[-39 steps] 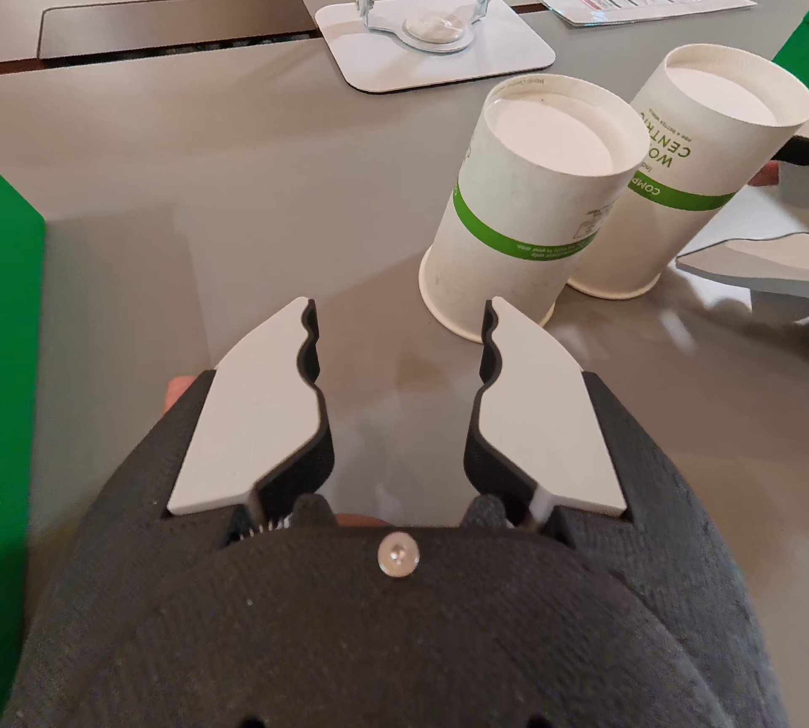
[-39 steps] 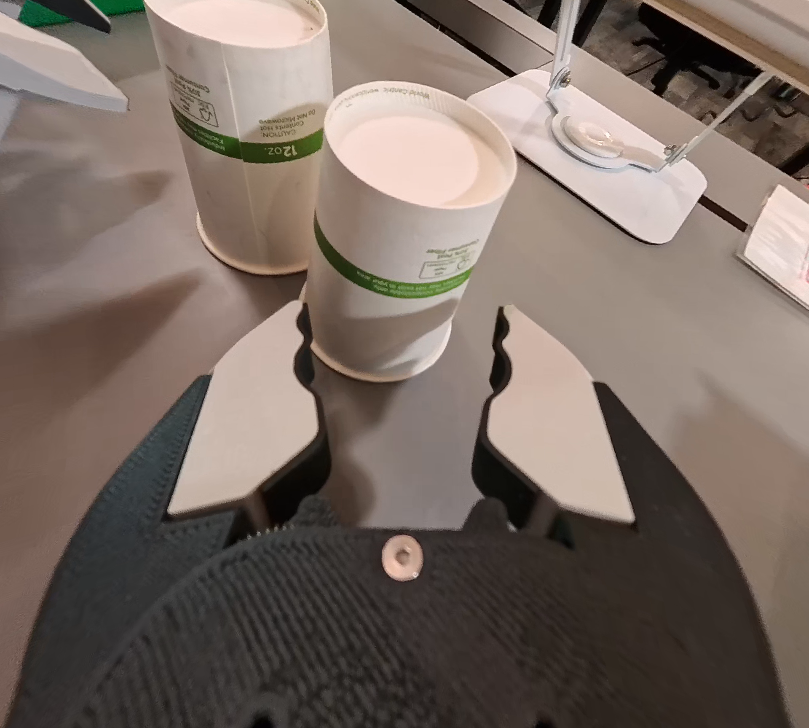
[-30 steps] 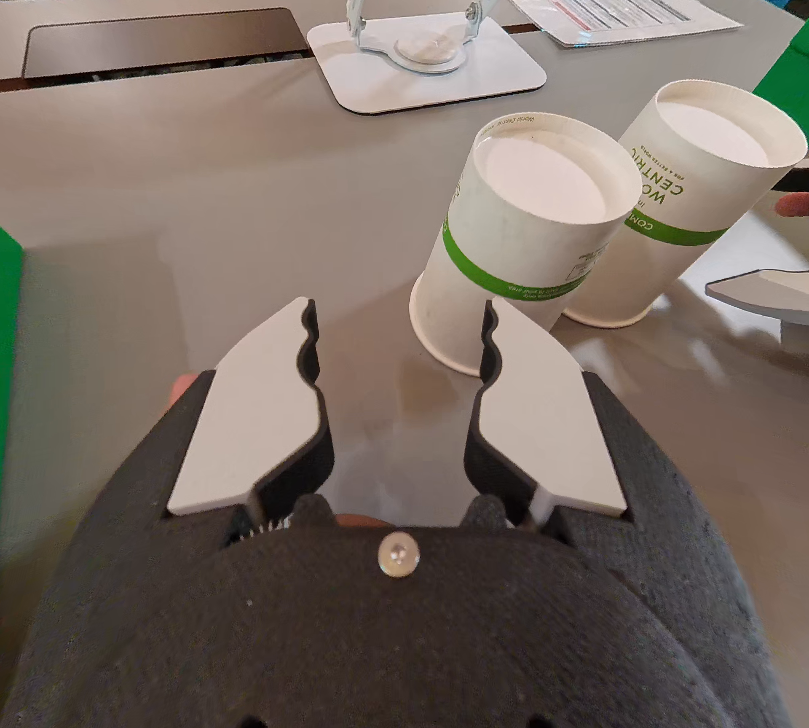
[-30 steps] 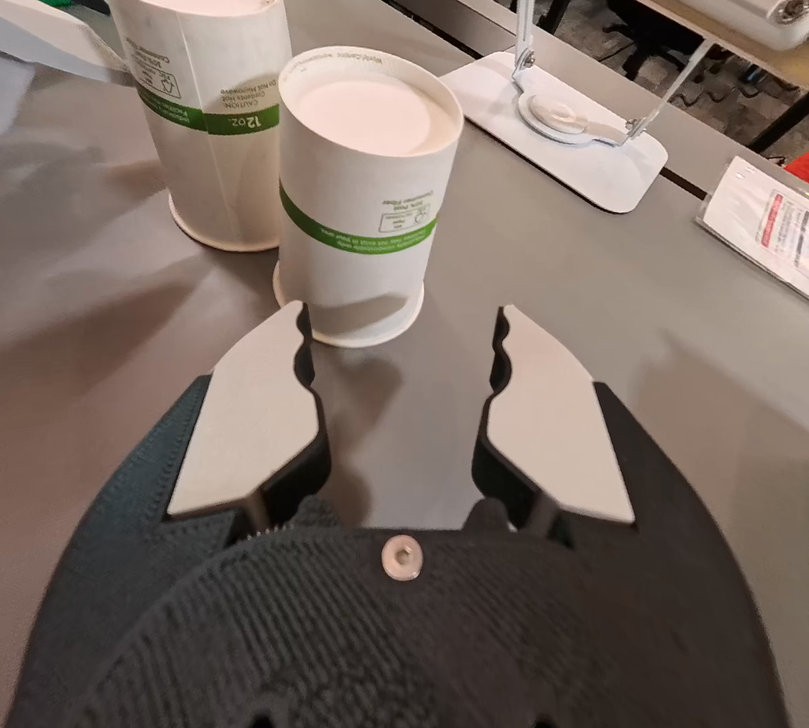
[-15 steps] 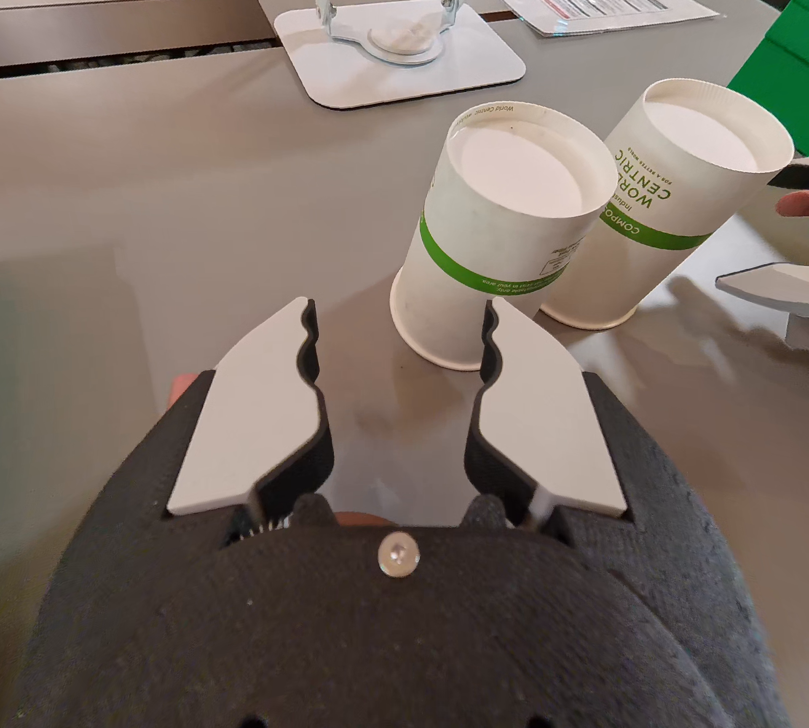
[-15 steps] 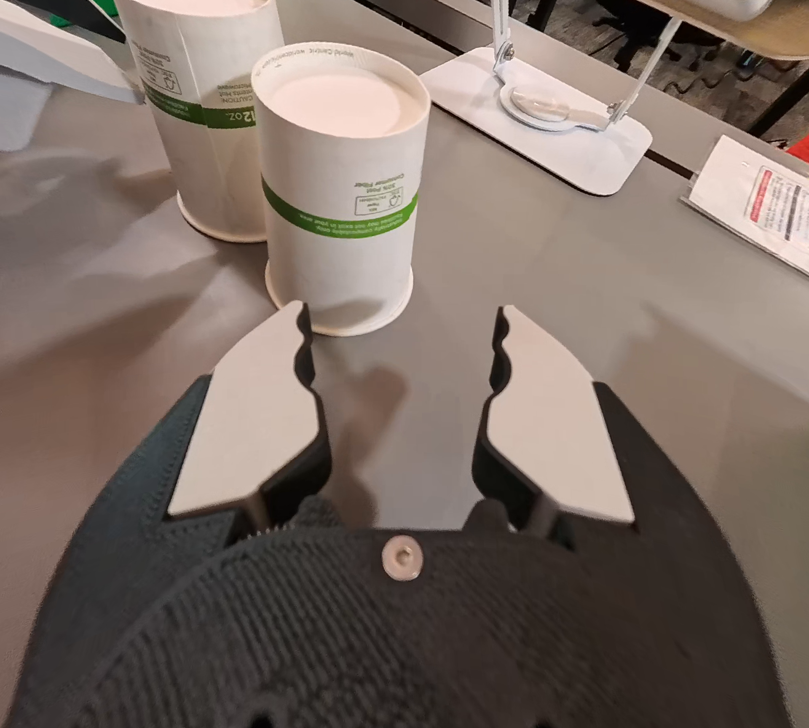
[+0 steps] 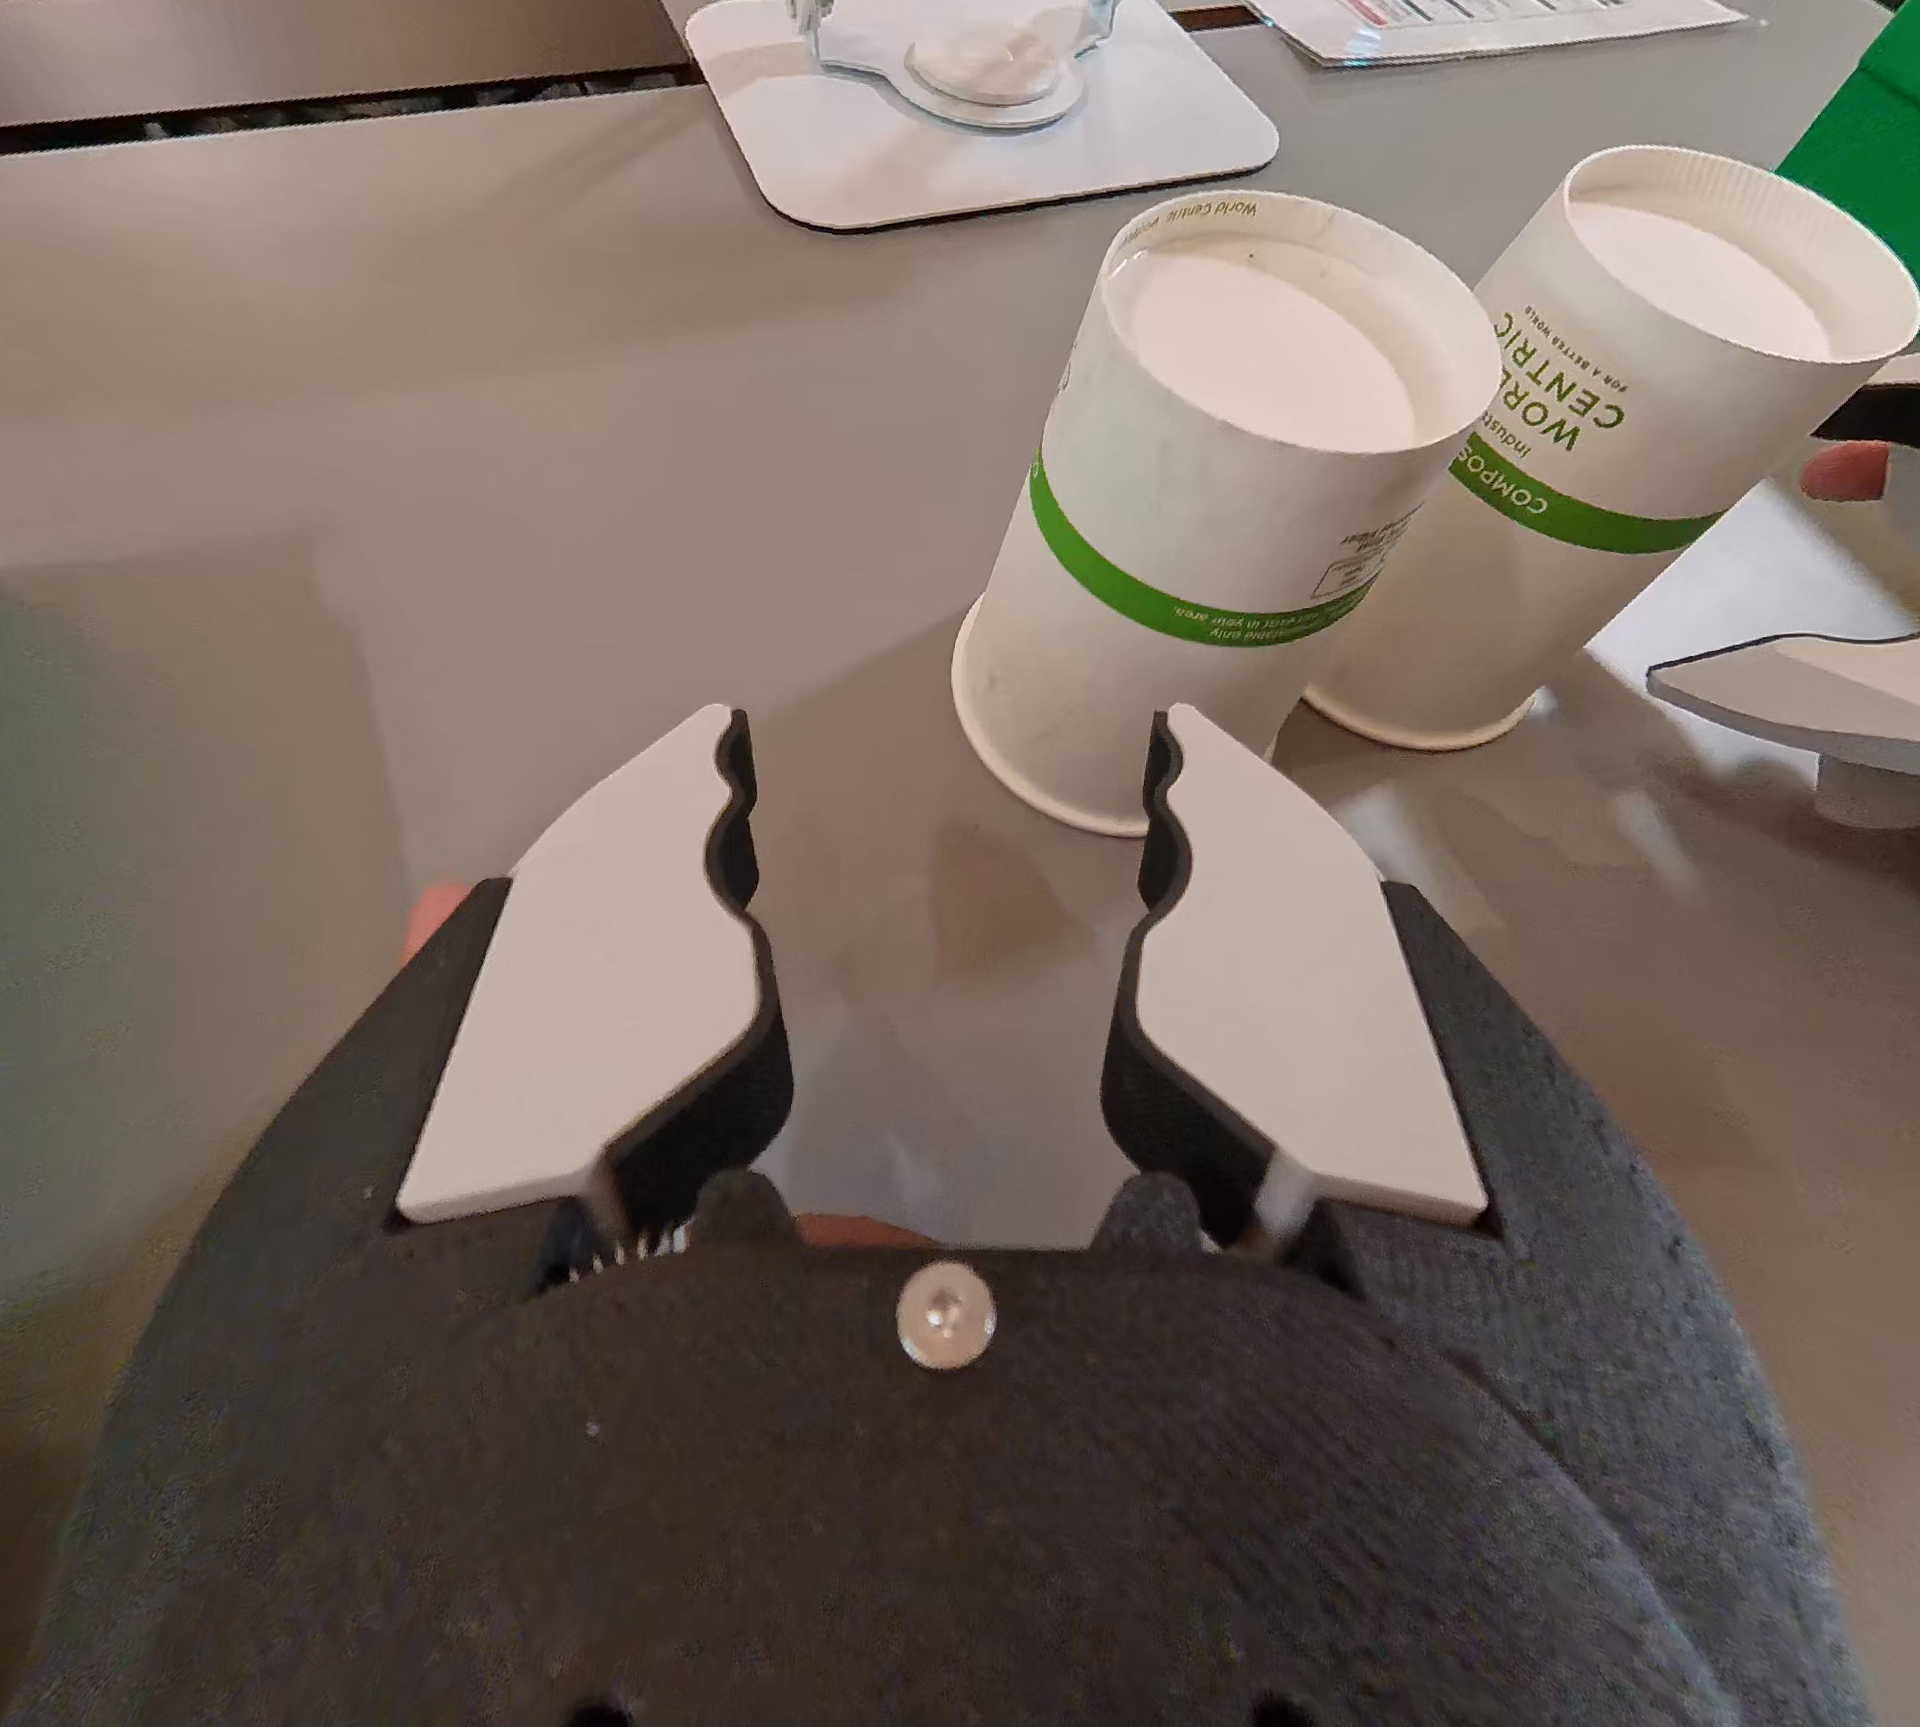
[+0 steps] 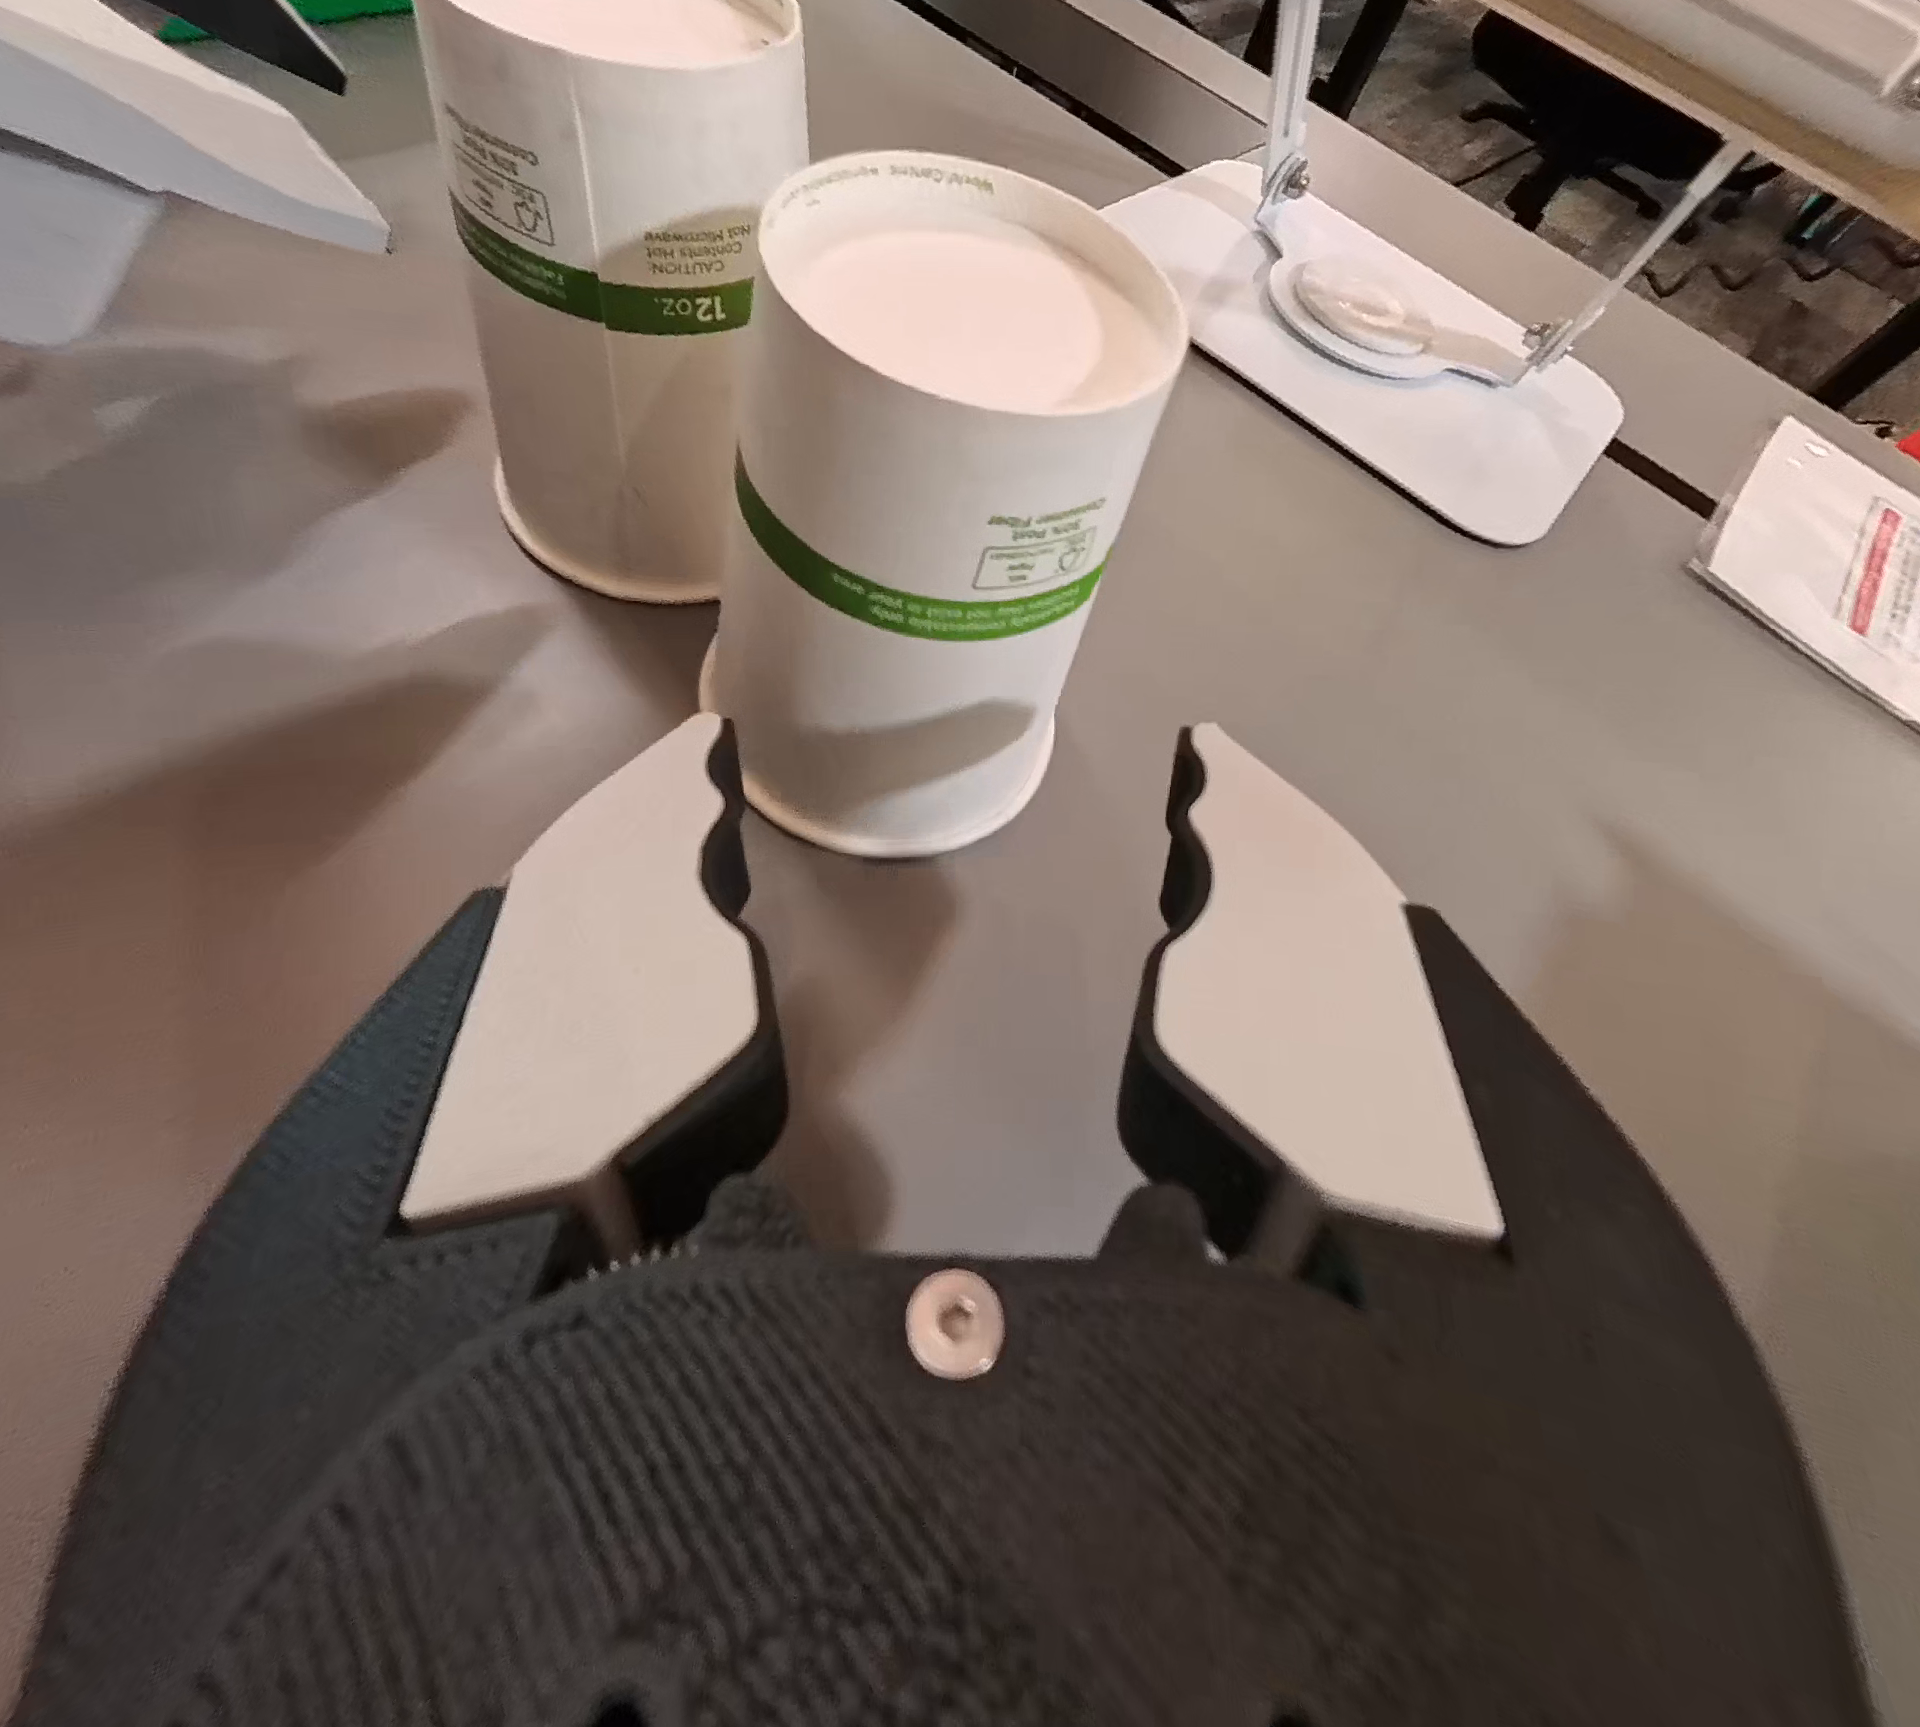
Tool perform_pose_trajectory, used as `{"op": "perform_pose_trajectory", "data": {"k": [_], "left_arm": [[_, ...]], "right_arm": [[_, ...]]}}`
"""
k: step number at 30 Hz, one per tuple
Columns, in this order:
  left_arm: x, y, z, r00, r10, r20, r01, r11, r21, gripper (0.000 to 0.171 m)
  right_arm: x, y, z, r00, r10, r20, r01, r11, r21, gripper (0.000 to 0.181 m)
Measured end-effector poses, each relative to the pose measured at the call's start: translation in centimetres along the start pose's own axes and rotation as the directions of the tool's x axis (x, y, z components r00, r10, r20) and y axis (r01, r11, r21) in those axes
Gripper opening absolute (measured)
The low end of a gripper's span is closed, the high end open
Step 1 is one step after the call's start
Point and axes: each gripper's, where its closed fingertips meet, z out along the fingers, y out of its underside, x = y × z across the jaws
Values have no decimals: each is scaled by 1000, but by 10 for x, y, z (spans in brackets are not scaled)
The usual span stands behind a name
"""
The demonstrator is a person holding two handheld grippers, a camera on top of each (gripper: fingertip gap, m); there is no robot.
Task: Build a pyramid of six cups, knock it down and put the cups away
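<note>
Holding both tools over the grey table (image 7: 436,389), I keep my left gripper (image 7: 945,721) spread and empty, its right fingertip just beside the rim of the nearer upturned paper cup (image 7: 1216,534). My right gripper (image 8: 951,742) is spread too, gripping nothing, with its own closest cup (image 8: 935,534) just ahead of the left finger. The second cup (image 8: 613,264) stands touching it, farther left. Both cups are white with a green band and small green print. A white lamp base (image 8: 1423,399) and a printed sheet in a clear sleeve (image 8: 1829,555) lie at far right.
</note>
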Motion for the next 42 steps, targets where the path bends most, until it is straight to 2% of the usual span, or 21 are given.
{"op": "perform_pose_trajectory", "data": {"k": [17,42], "left_arm": [[-25,15,-27,996,-36,79,35,999,3,73],[-26,17,-29,996,-36,87,36,999,-1,73]], "right_arm": [[-11,-13,23,998,-36,41,36,999,7,72],[-7,-14,27,999,-34,29,33,999,2,70]]}}
